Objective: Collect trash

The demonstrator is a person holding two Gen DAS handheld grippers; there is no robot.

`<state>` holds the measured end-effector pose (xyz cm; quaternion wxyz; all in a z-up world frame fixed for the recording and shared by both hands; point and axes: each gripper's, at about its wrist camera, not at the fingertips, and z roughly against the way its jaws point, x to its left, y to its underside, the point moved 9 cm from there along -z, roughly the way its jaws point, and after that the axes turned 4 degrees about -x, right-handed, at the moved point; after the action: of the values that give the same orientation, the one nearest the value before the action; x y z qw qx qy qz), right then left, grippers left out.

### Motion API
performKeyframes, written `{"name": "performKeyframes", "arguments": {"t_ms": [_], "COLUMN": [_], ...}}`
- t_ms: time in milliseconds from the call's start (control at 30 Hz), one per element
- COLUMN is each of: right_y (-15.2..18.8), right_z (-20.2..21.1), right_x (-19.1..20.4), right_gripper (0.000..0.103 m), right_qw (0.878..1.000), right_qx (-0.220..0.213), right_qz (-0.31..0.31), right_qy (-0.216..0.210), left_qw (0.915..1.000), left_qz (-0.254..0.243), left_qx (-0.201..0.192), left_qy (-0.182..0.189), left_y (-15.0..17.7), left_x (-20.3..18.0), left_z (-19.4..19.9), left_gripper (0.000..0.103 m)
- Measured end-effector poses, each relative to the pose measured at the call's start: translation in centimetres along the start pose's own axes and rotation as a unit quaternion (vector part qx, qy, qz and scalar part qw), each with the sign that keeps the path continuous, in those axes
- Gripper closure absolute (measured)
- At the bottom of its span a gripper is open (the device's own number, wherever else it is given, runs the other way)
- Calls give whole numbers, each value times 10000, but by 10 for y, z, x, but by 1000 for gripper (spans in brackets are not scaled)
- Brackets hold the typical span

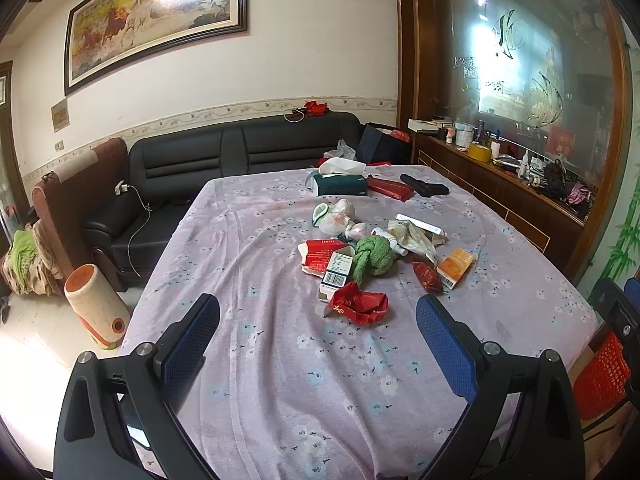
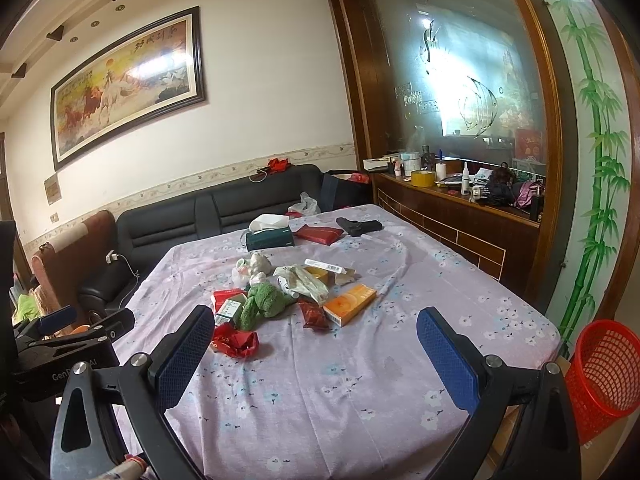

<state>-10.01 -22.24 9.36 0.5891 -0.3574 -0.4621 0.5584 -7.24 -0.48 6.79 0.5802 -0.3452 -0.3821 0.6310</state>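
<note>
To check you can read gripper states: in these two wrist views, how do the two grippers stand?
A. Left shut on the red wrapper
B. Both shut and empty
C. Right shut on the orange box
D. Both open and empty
D: the left gripper and right gripper each show blue pads spread wide with only tablecloth between them.

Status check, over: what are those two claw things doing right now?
Left gripper and right gripper open, empty, above the table. Trash pile untouched mid-table. Red basket waits at table's right. Path clear.
</note>
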Motion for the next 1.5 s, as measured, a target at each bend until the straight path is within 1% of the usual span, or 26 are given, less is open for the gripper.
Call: {"name": "performKeyframes", "arguments": {"t_ms": [600, 700, 833, 933, 1033, 1100, 1200, 1300, 1467, 1500], "right_y": [2, 1, 0, 1, 7, 9, 10, 15, 27, 30], "right_z": [-1, -3, -9, -18, -32, -41, -54, -74, -110, -119], "right_x": [2, 2, 3, 6, 7, 4, -2, -4, -15, -16], "right_gripper": [1, 1, 0, 1, 0, 0, 1, 1, 1, 3], "right_qw": [10000, 10000, 9999, 9995, 9989, 9984, 9977, 9949, 9922, 9914], "right_qx": [11, 8, 13, 90, 203, 207, 164, 407, 808, 896], "right_qz": [11, 20, 20, 98, 27, -121, -248, -358, -443, -446], "right_qy": [-52, -69, -165, -271, -421, -517, -614, -846, -841, -843], "left_qw": [10000, 10000, 9999, 9992, 9966, 9946, 9913, 9870, 9802, 9776], "left_qz": [-8, 4, 123, 220, 396, 391, 346, 399, 488, 520], "left_qx": [7, 13, 8, 196, 523, 707, 994, 1277, 1622, 1717], "left_qy": [2, 44, 120, 286, 500, 656, 793, 890, 1030, 1098], "left_y": [1, 0, -3, -1, 8, 14, 25, 32, 43, 46], "left_x": [-1, -2, 6, 8, 9, 3, -8, -17, -26, -28], "left_z": [0, -2, -10, -27, -50, -65, -89, -117, -163, -173], "left_gripper": [5, 5, 5, 5, 5, 5, 5, 5, 5, 5]}}
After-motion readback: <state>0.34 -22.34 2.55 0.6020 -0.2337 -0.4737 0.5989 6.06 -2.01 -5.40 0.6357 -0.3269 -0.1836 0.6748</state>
